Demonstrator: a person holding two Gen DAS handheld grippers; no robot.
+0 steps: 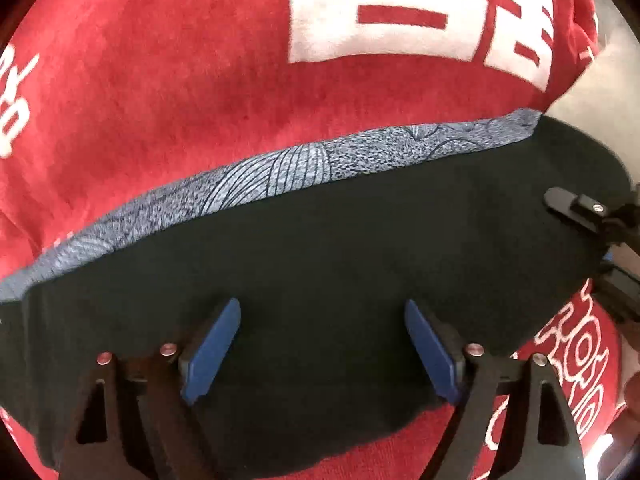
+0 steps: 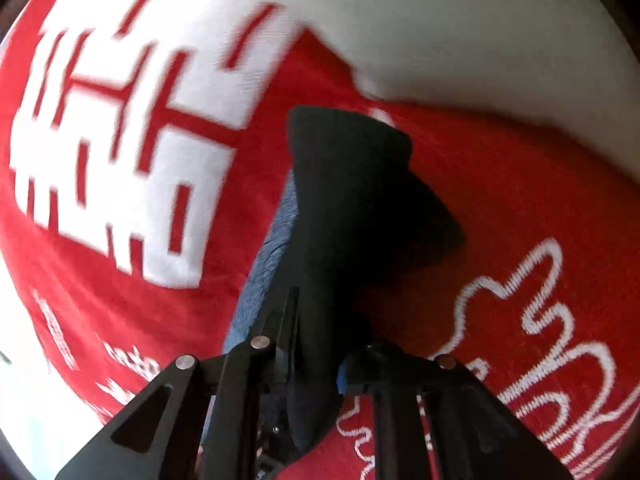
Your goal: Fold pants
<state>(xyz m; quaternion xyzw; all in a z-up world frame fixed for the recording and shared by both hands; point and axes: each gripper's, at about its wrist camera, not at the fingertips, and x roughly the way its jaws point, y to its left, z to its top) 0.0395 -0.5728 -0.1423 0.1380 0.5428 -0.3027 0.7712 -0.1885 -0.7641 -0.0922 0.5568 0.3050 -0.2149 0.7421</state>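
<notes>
The black pants [image 1: 340, 248] lie folded on a red cloth, with a grey-blue patterned inner layer [image 1: 280, 172] showing along their far edge. My left gripper [image 1: 320, 344] is open just above the black fabric, its blue pads [image 1: 212, 352] spread apart and holding nothing. My right gripper [image 2: 320, 356] is shut on the pants [image 2: 352, 184], a fold of black fabric rising up between its jaws. The right gripper also shows at the right edge of the left wrist view [image 1: 592, 212], at the pants' right end.
A red cloth [image 1: 180, 80] with large white characters covers the surface; it also shows in the right wrist view [image 2: 500, 184]. A white surface [image 2: 460, 20] lies beyond the cloth's far edge.
</notes>
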